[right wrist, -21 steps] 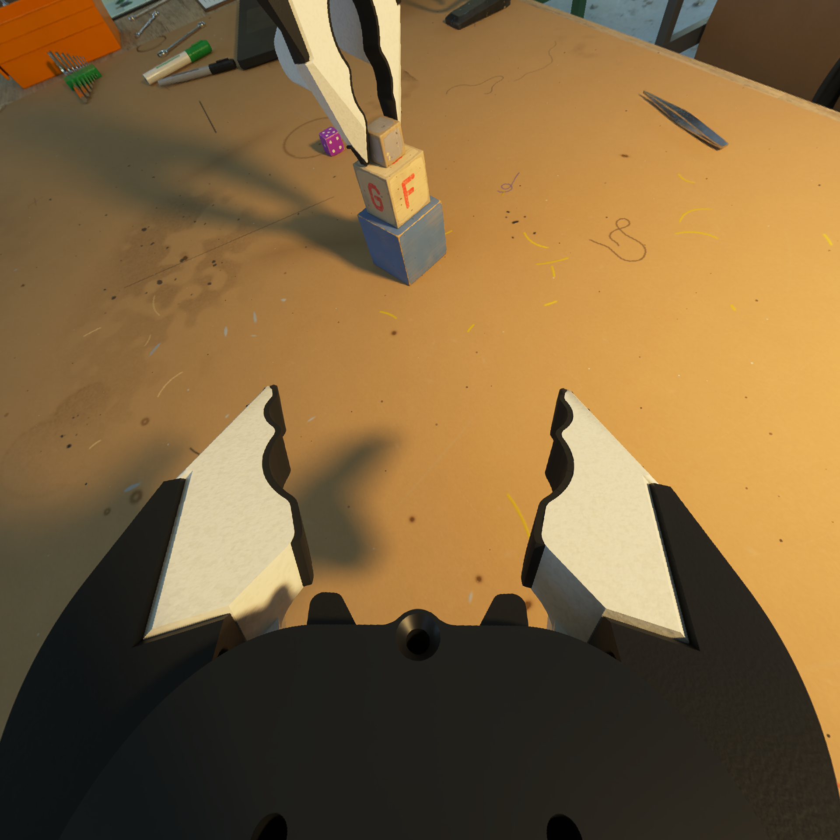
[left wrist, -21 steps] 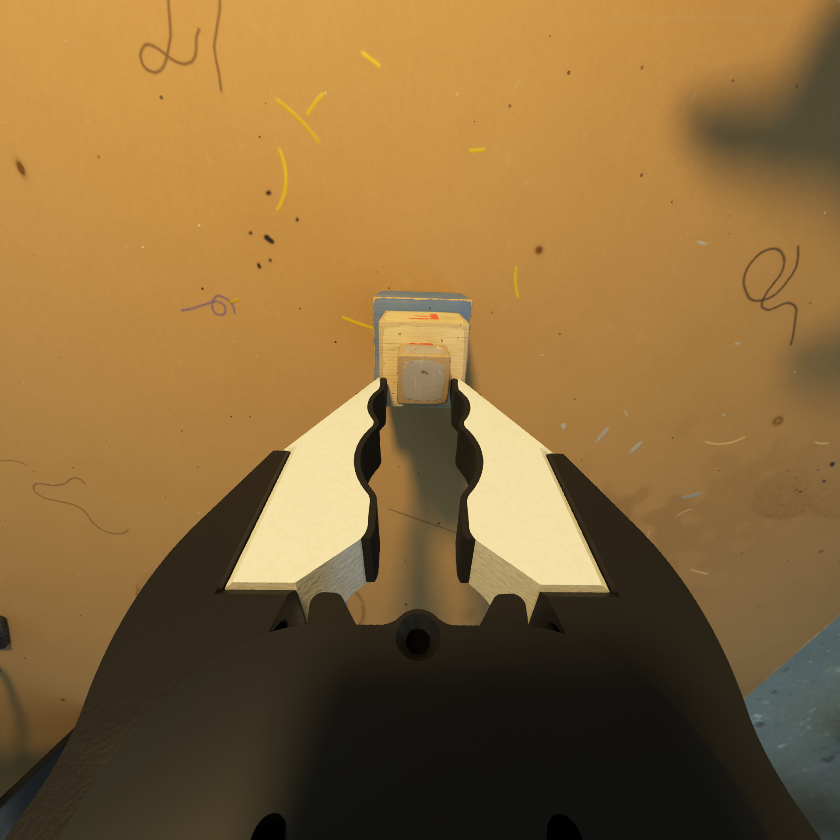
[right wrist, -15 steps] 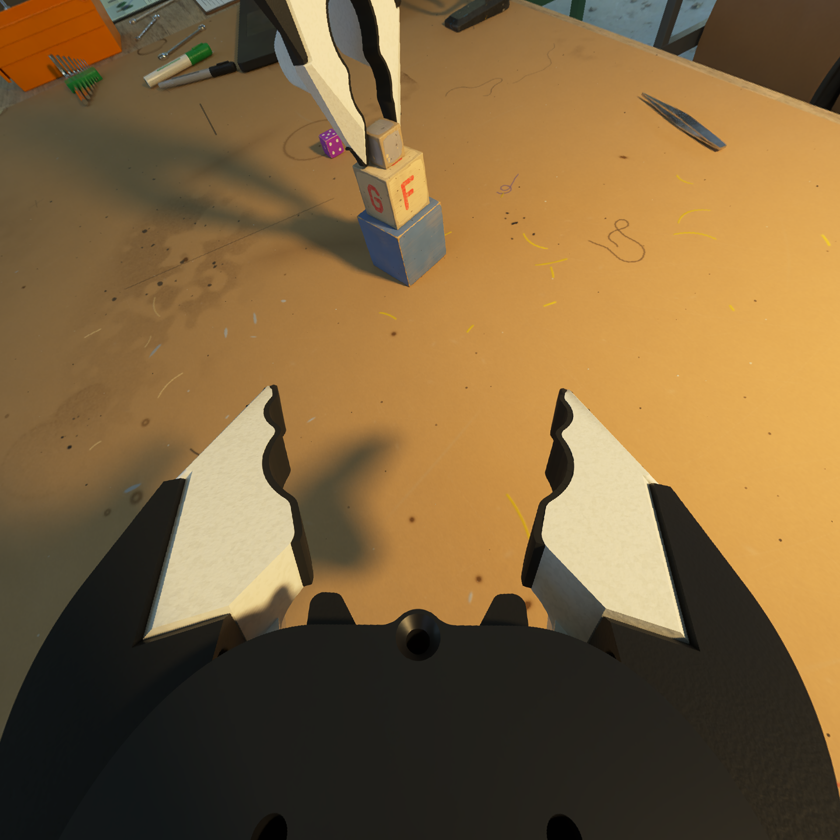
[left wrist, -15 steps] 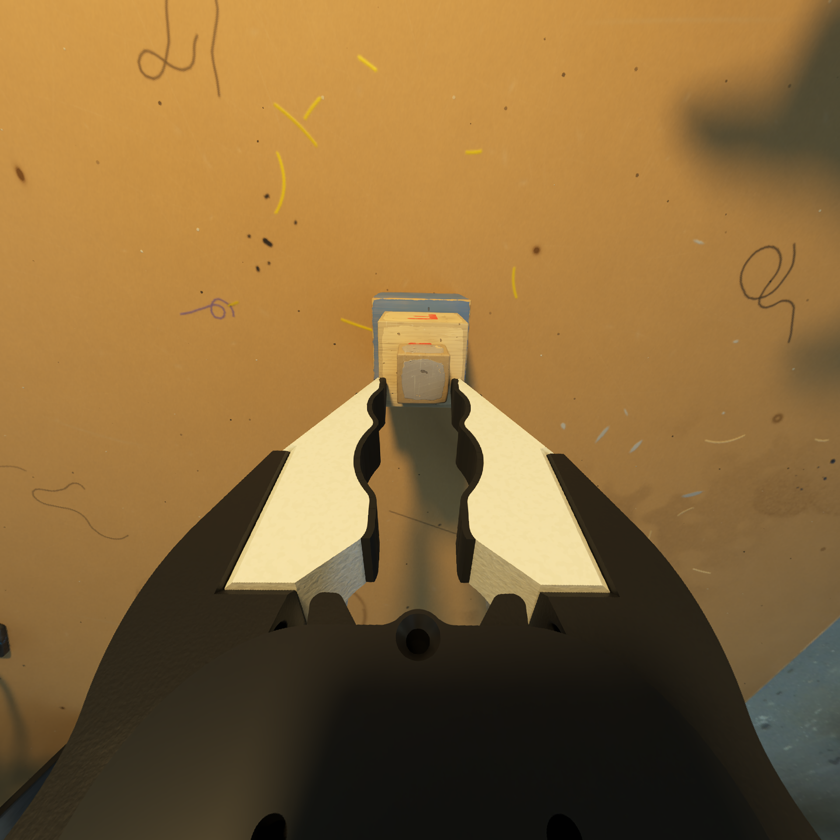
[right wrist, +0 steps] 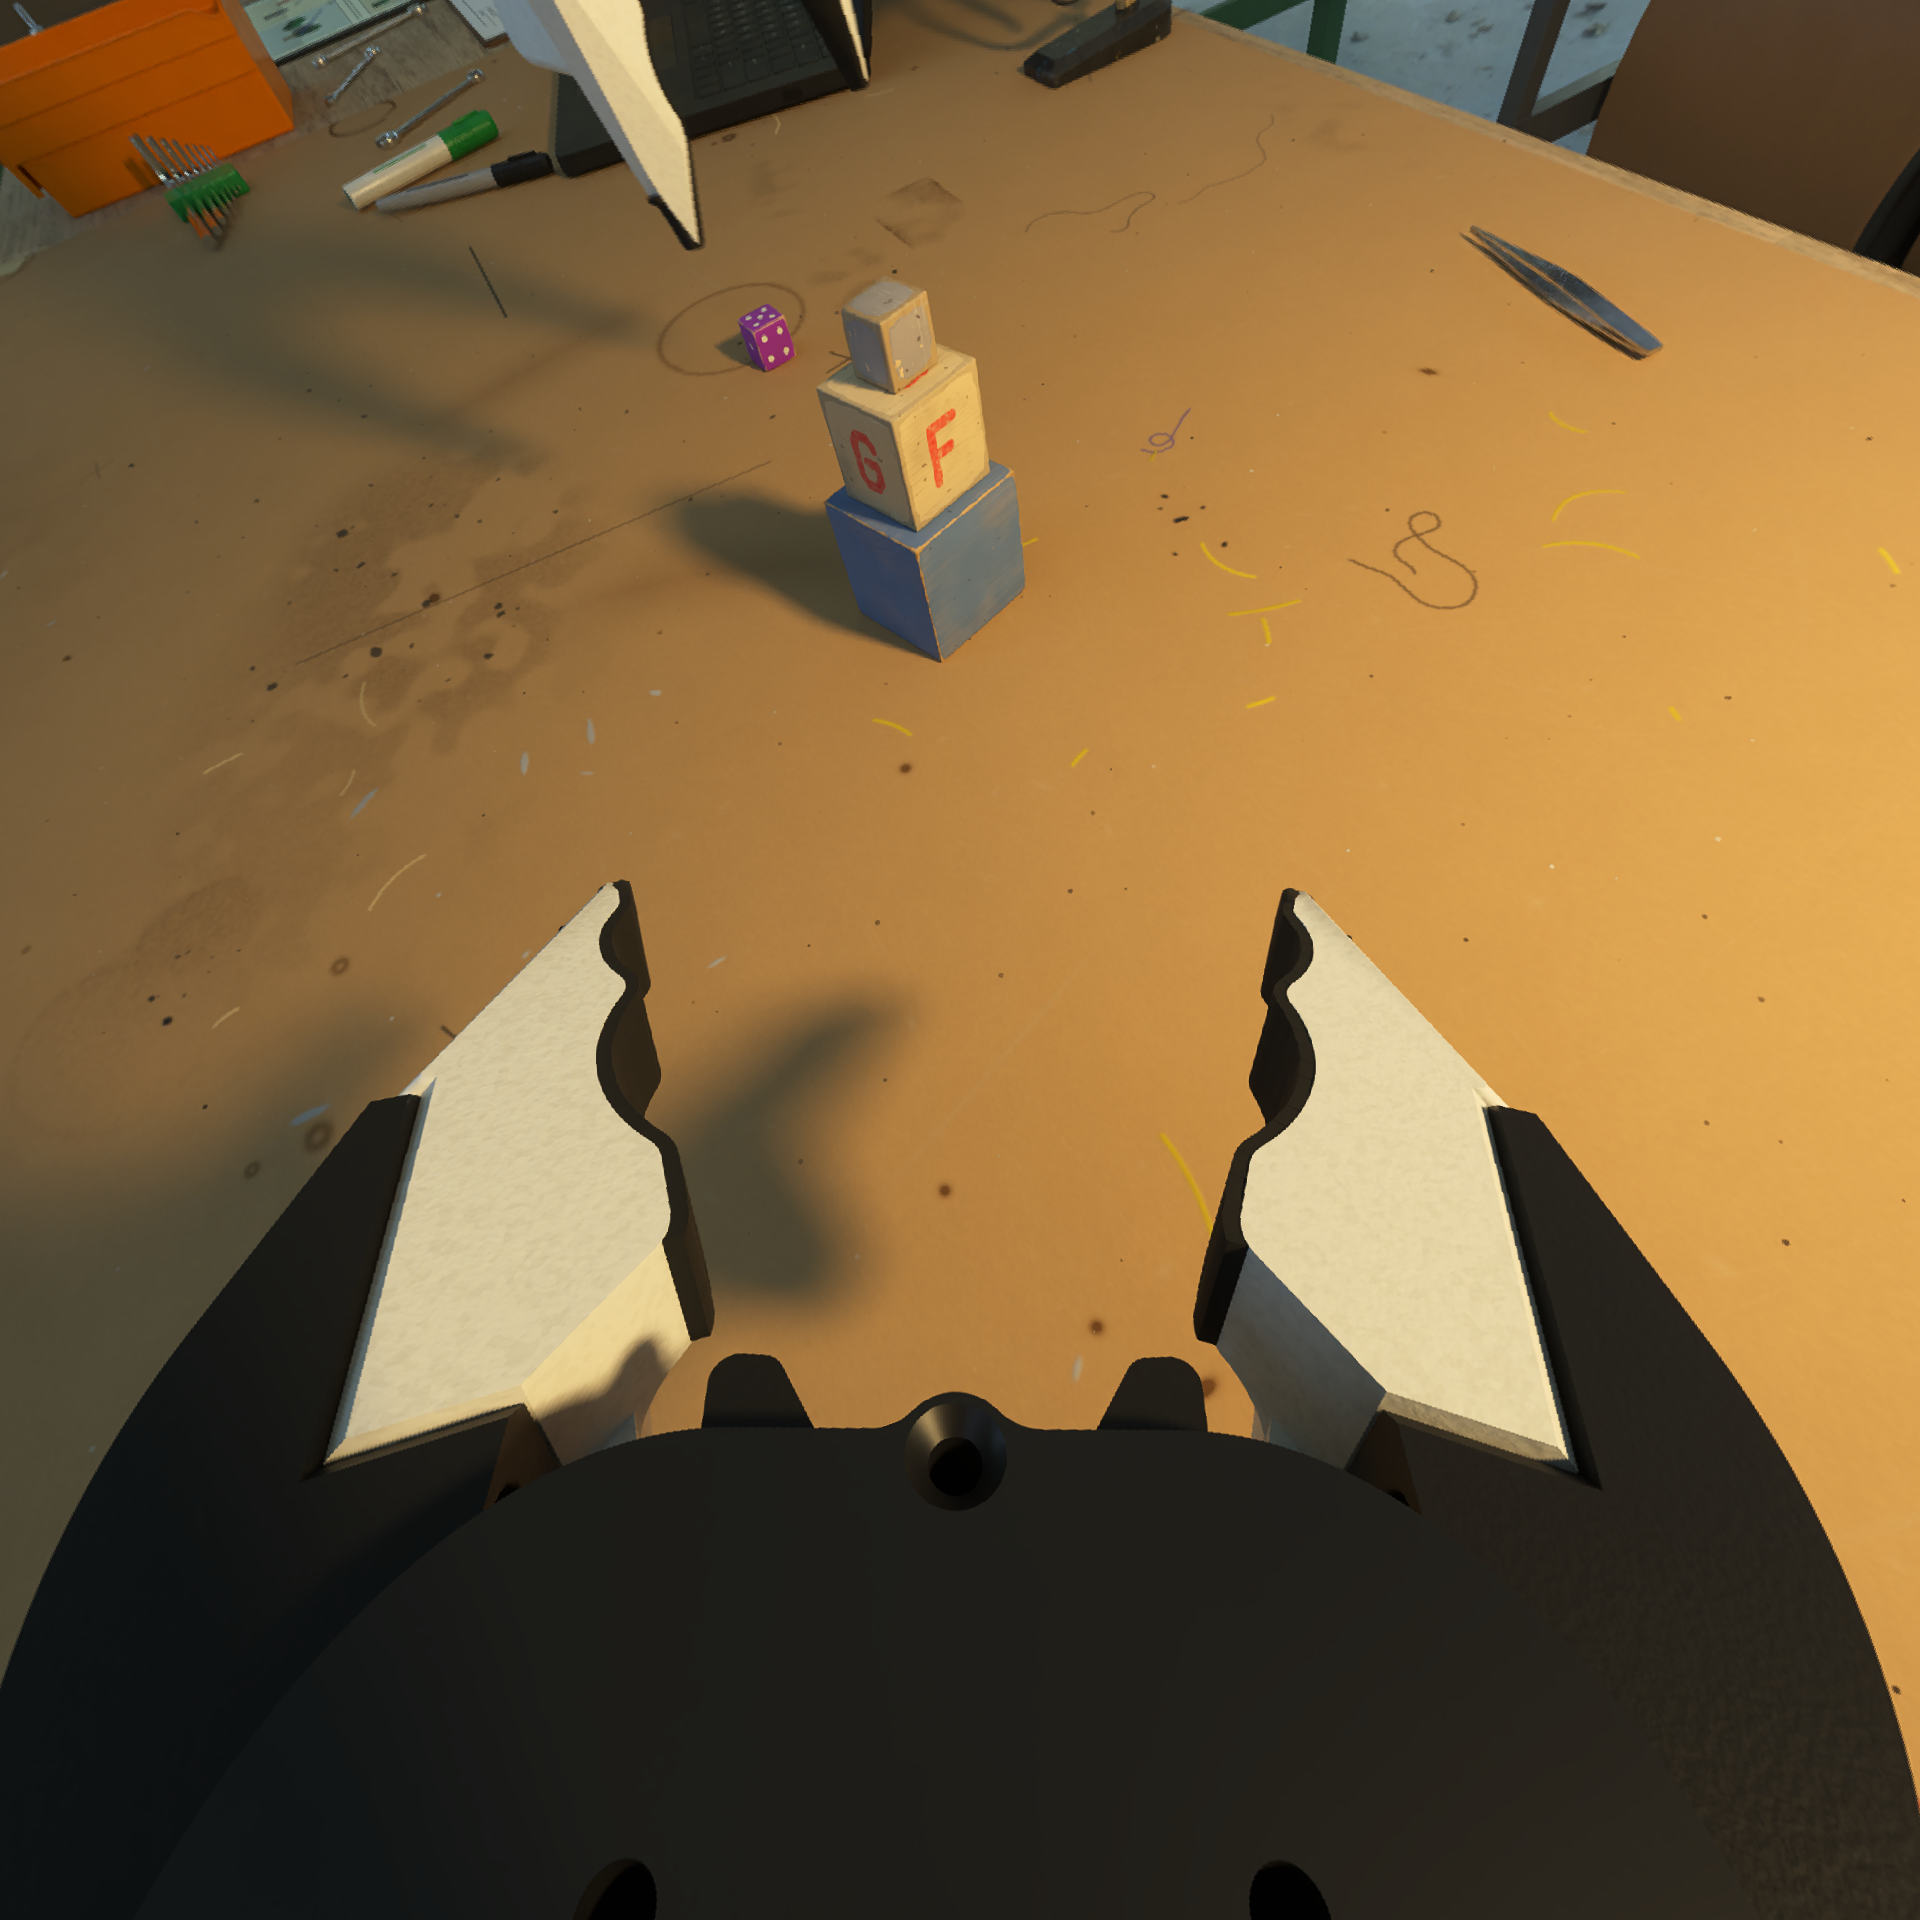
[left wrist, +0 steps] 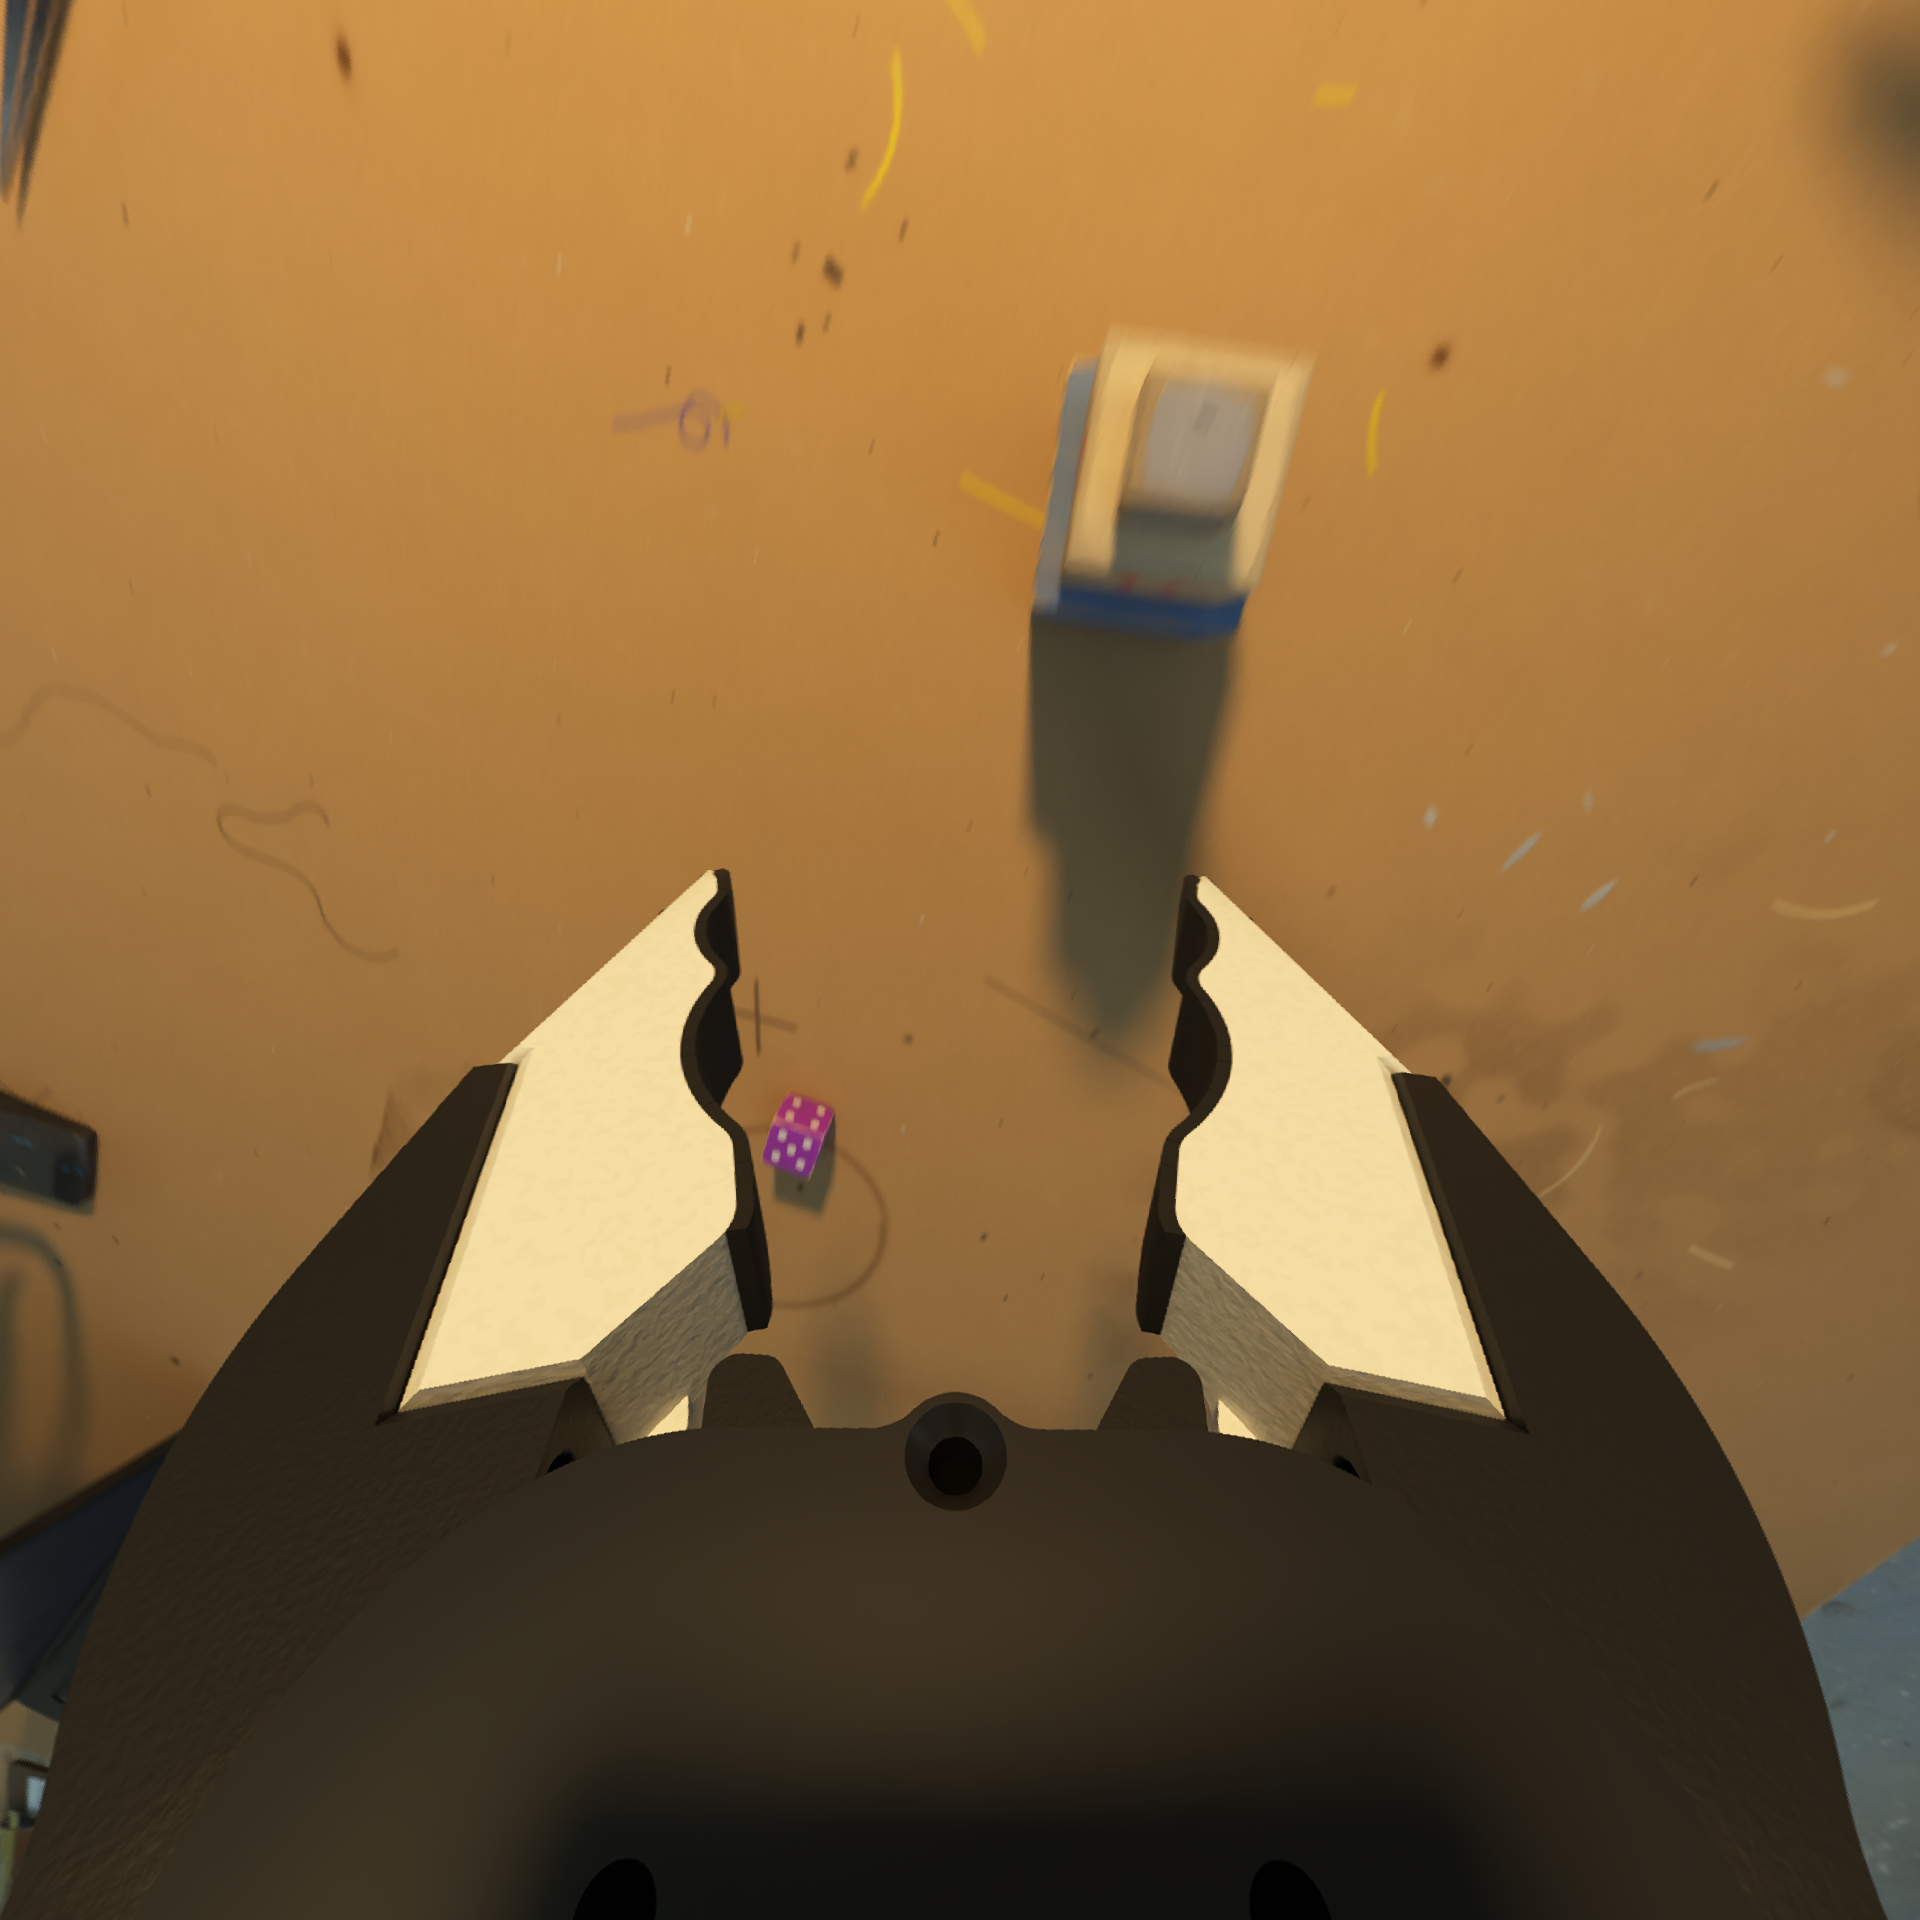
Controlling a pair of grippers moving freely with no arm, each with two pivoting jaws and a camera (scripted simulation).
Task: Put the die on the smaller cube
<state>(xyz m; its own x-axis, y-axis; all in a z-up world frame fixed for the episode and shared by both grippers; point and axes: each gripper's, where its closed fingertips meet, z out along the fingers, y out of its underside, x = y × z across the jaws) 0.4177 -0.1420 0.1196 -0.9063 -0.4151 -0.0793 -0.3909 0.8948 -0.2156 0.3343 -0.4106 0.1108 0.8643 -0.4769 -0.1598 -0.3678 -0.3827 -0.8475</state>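
Note:
A small grey cube (right wrist: 888, 335) stands on a lettered wooden cube (right wrist: 904, 442), which stands on a blue cube (right wrist: 930, 566). The purple die (right wrist: 767, 337) lies on the table just left of the stack, inside a pencilled circle. In the left wrist view the stack (left wrist: 1164, 478) is blurred, ahead and to the right. My left gripper (left wrist: 956, 894) is open and empty above the table, with the die (left wrist: 798, 1135) below, close to its left finger. One of its fingers (right wrist: 634, 114) shows above the die. My right gripper (right wrist: 956, 899) is open and empty, well short of the stack.
An orange box (right wrist: 125, 94), a green bit holder (right wrist: 208, 192) and two markers (right wrist: 426, 156) lie at the far left. A metal blade (right wrist: 1569, 296) lies at the far right near the table edge. A dark laptop (right wrist: 748, 52) stands behind the die.
My left gripper has opened, let go of the small grey cube, and moved up and away to the die's side. The cube stays on the stack. The right gripper has not moved.

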